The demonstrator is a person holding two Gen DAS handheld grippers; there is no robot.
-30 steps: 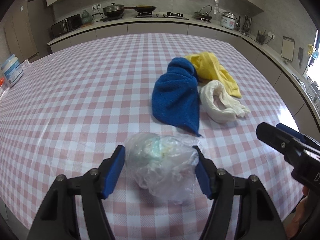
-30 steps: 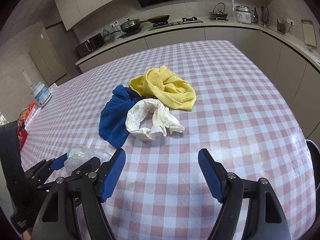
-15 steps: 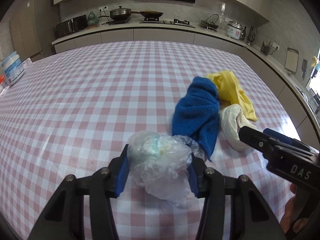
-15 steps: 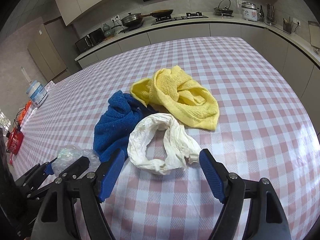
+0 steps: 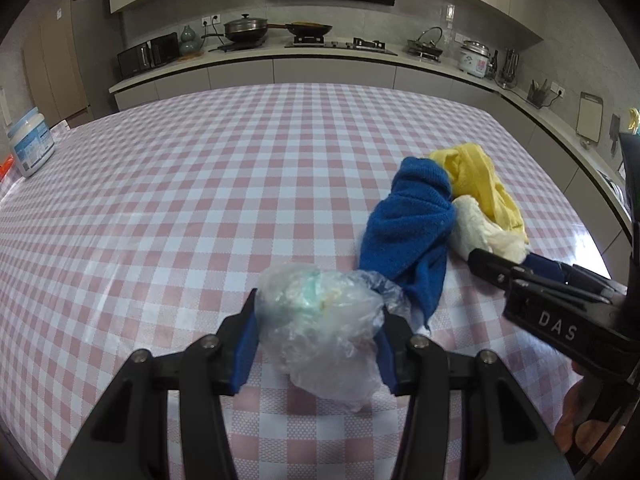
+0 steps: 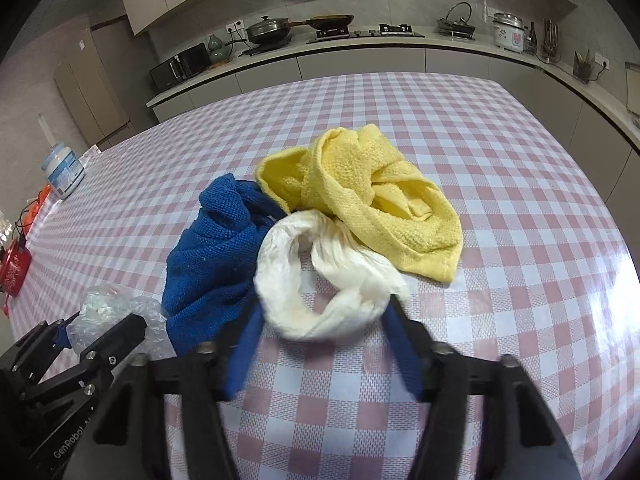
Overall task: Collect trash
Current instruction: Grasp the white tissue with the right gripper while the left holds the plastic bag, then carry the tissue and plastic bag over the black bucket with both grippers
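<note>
A crumpled clear plastic bag [image 5: 320, 320] sits between the blue pads of my left gripper [image 5: 318, 312], which is shut on it just above the checked table [image 5: 180, 184]. In the right wrist view a white paper wad [image 6: 280, 280] lies on the cloth beside a blue towel [image 6: 216, 248] and a yellow towel [image 6: 360, 184]. My right gripper [image 6: 325, 304] straddles the wad's near half; its jaws are closing and the blurred pads touch both sides of the wad. The left gripper [image 6: 100, 316] with the bag [image 6: 108, 300] shows at lower left there.
A white tub with a blue label [image 5: 30, 140] stands at the table's far left edge, red and orange items [image 6: 16, 272] near it. Kitchen counters with pots, a microwave and a rice cooker run behind. The table's right edge is close to the towels.
The left gripper shut on the plastic bag and lifted it slightly. The right gripper moved forward over the white wad and its jaws narrowed onto it.
</note>
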